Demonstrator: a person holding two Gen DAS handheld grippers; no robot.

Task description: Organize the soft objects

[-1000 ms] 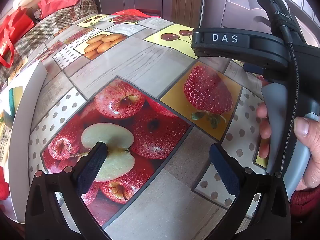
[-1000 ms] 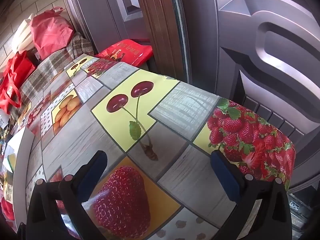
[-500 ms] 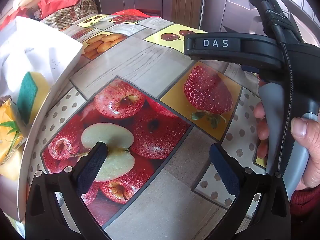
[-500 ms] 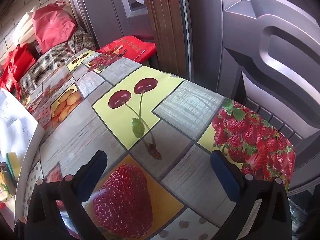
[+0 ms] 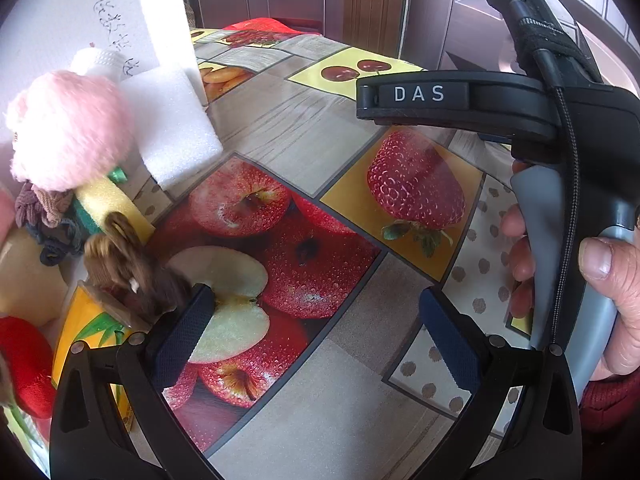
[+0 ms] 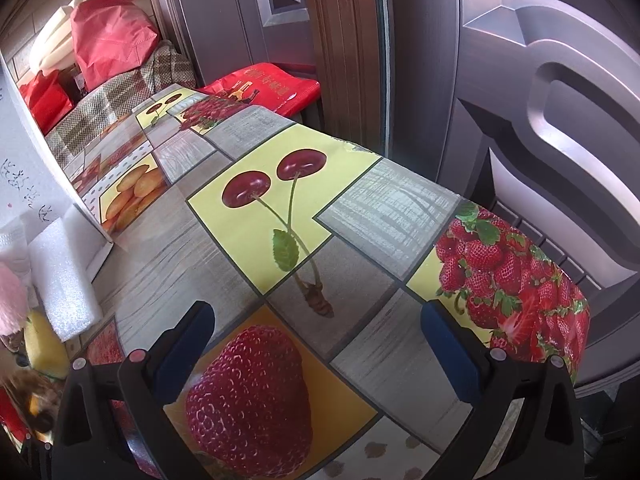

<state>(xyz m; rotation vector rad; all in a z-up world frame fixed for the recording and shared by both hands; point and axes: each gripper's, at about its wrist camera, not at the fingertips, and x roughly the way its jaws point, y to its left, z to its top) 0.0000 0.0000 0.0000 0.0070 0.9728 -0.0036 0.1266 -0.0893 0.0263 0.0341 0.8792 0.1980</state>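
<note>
Tipped since earlier, white box [image 5: 80,20] spills fluffy pink plush [image 5: 68,132], brown plush [image 5: 128,280].

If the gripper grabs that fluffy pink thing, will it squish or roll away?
The pink plush looks fuzzy and puffy, so it will probably squish and weigh little. It sits atop the yellow sponge and other soft things, so a push might tumble it off.

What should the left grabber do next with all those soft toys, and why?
Probably swing the left gripper left toward the brown plush. Its jaws are open and holding nothing, and that toy sits closest, right beside the left finger on the table.
</note>
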